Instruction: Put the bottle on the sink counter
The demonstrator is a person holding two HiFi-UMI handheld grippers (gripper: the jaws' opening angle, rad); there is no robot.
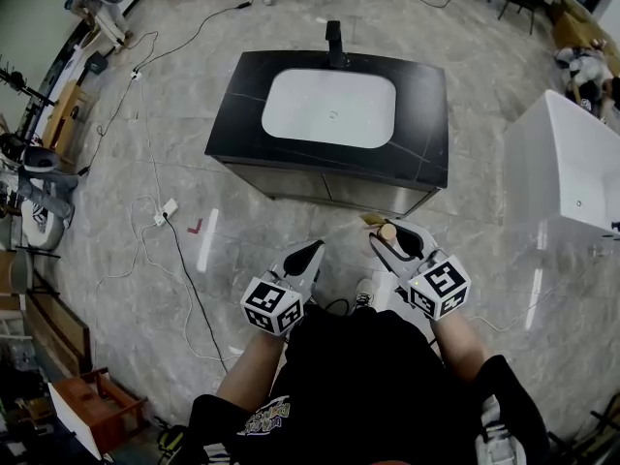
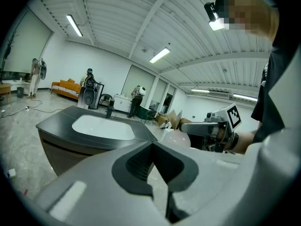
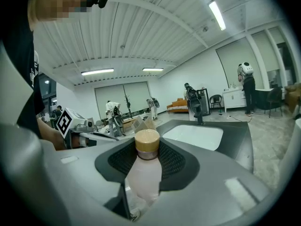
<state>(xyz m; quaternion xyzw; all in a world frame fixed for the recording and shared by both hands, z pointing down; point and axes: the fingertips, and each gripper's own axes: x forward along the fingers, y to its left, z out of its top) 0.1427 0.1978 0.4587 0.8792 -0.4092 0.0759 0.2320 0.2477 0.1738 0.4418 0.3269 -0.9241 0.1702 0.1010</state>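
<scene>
Head view: the right gripper (image 1: 395,240) is clamped on the bottle (image 1: 387,232) (pale, with a gold cap). It is up in the air, close to the front edge of the sink counter (image 1: 426,134). The left gripper (image 1: 308,258) has its 2 jaws together, holding nothing. Grey floor (image 1: 242,231) lies between it and the counter. A wide dark rim runs around the white basin (image 1: 329,108).

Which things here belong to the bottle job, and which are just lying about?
Job: bottle, clamped in the right gripper; black sink counter.
Lying about: floor cables; white tub at right; left gripper, holding nothing.
</scene>
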